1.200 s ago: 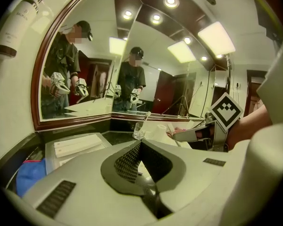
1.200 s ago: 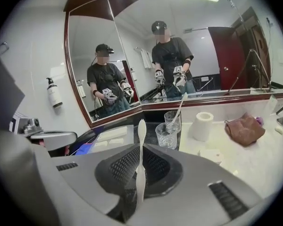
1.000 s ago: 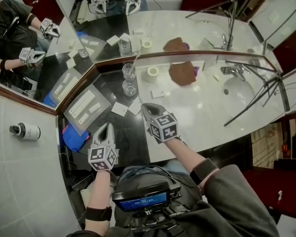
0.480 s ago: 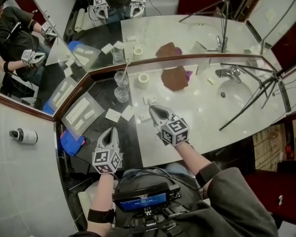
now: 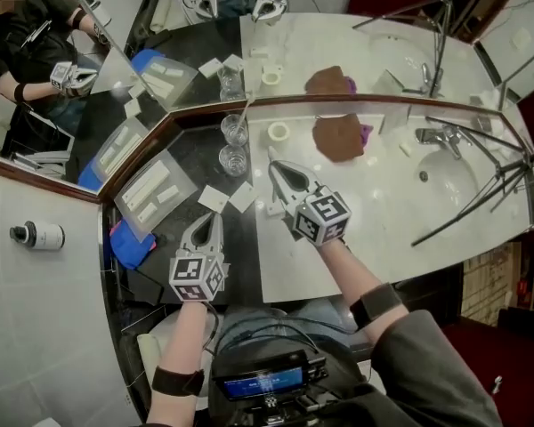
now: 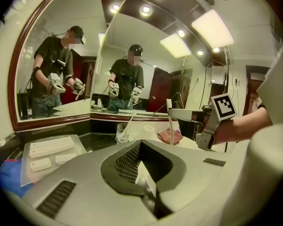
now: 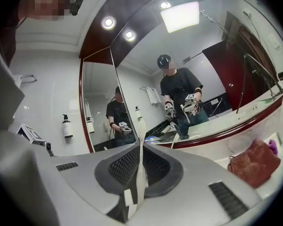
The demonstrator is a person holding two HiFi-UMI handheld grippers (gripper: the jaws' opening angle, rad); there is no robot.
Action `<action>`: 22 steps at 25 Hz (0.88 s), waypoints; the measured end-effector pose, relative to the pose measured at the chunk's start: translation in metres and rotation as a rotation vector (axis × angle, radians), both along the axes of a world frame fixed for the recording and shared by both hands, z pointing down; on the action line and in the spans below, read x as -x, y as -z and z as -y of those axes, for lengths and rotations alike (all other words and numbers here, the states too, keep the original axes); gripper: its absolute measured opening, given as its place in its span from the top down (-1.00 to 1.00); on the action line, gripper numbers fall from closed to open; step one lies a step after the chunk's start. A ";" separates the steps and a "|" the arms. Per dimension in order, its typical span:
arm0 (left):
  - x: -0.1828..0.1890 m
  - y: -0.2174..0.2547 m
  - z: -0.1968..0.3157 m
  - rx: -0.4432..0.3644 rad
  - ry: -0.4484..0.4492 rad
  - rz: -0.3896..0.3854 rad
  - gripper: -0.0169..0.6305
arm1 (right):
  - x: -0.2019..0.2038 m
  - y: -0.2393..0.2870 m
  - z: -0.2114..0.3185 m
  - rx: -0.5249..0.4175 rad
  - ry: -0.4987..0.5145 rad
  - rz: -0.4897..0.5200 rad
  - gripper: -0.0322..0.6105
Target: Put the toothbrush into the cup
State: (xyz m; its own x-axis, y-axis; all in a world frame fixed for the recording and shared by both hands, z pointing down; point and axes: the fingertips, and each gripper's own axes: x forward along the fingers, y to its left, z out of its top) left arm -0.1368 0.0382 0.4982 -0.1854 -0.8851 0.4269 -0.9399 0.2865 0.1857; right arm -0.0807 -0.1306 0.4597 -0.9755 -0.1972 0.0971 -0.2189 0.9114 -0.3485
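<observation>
— Marble, pale on the right and black on the left: is that one bench (image 5: pixel 374 212)?

— Yes. A mirror (image 5: pixel 365 52) runs along its back edge, and a sink (image 5: pixel 445 172) sits at the right end. A brown cloth (image 5: pixel 338 137) lies on the pale part, between the sink and the middle.

— And the grippers?

— The right gripper (image 5: pixel 273 165) is over the pale marble and points toward the mirror. Its own view shows the jaws clamped on a white toothbrush (image 7: pixel 140 135), which stands upright between them. The left gripper (image 5: pixel 214 222) is over the black part, with its jaws pressed together and nothing between them.

— Where are the cups?

— Two glass cups (image 5: pixel 233 159) stand on the black marble by the mirror, one behind the other. The far one has a thin white stick leaning in it.

— So the toothbrush isn't in a cup?

— No. It is in the right gripper, just right of the cups in the head view and apart from both.
</observation>
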 end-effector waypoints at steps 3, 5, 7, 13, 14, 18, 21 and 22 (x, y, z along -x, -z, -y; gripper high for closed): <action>0.009 -0.007 0.012 -0.003 -0.002 0.002 0.94 | 0.028 0.005 0.014 -0.007 0.008 0.044 0.78; 0.014 -0.014 0.019 -0.002 -0.005 0.003 0.94 | 0.046 0.007 0.021 -0.006 0.012 0.069 0.78; 0.020 -0.023 0.026 0.000 -0.003 0.002 0.94 | 0.062 0.008 0.027 -0.003 0.016 0.090 0.78; 0.037 -0.048 0.045 0.007 0.013 -0.002 0.94 | 0.099 0.002 0.039 -0.008 0.030 0.144 0.78; 0.039 -0.052 0.048 0.008 0.015 -0.003 0.94 | 0.104 0.000 0.041 -0.006 0.032 0.148 0.78; 0.047 -0.061 0.057 0.000 0.024 -0.006 0.94 | 0.120 -0.010 0.049 0.004 0.027 0.160 0.78; 0.053 -0.066 0.060 -0.007 0.028 -0.008 0.94 | 0.130 -0.017 0.052 0.013 0.017 0.164 0.78; 0.054 -0.068 0.060 -0.007 0.030 -0.010 0.94 | 0.132 -0.021 0.051 0.015 0.016 0.161 0.78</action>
State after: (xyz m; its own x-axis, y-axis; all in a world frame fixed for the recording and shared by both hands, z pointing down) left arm -0.1905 -0.0213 0.5661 -0.2073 -0.8824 0.4224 -0.9291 0.3128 0.1975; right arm -0.2128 -0.1820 0.4805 -0.9818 -0.1809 -0.0576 -0.1445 0.9089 -0.3913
